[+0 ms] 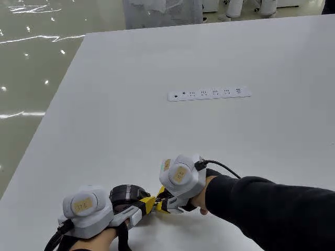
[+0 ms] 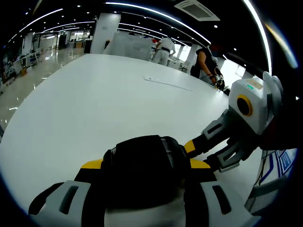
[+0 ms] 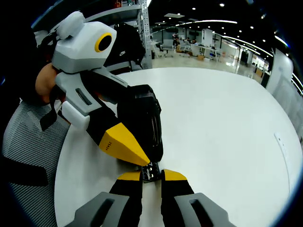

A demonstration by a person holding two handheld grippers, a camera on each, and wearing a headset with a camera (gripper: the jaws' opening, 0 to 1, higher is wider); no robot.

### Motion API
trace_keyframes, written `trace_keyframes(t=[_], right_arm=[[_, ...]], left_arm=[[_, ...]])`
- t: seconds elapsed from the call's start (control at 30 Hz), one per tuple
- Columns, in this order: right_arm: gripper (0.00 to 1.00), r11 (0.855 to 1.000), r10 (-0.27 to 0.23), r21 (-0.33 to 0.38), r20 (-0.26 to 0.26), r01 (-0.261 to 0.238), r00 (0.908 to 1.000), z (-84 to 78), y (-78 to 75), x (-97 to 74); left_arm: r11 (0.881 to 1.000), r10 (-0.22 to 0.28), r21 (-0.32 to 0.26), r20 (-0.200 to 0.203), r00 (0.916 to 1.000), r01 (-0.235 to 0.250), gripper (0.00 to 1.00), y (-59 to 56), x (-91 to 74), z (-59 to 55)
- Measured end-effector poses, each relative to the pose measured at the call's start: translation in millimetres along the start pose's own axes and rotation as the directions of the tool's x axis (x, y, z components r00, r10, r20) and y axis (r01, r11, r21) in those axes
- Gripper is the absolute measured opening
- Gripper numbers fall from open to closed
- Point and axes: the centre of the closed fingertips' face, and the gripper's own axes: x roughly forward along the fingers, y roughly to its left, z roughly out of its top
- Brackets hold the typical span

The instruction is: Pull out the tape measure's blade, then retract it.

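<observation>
The tape measure [image 1: 127, 194] is a black round case near the table's front edge. My left gripper [image 1: 140, 205] is shut on it; in the left gripper view the case [image 2: 142, 175] sits between the yellow fingertips [image 2: 93, 164]. My right gripper [image 1: 161, 205] meets it from the right, its yellow-tipped jaws shut on the small dark blade hook [image 3: 151, 171] at the case's mouth. In the right gripper view the case [image 3: 142, 118] lies just beyond my right gripper [image 3: 151, 176], with hardly any blade drawn out. The right gripper [image 2: 222, 144] enters the left gripper view from the right.
A white power strip [image 1: 209, 93] lies flat at mid-table, well beyond both grippers. The white table [image 1: 131, 120] stretches far ahead, with its left edge running along a glossy floor. People stand at the far end [image 2: 163, 49]. A mesh chair [image 3: 28, 146] is behind.
</observation>
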Motion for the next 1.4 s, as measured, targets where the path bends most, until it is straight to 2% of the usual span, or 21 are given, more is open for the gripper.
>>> trace_keyframes(t=[1.4], right_arm=[[0.11,1.000,-0.001,-0.017,-0.002,0.001,1.0000,4.5,-0.7,5.2]], left_arm=[[1.000,-0.006,-0.011,0.002,1.0000,0.006,0.63,-0.3,1.6,0.1]])
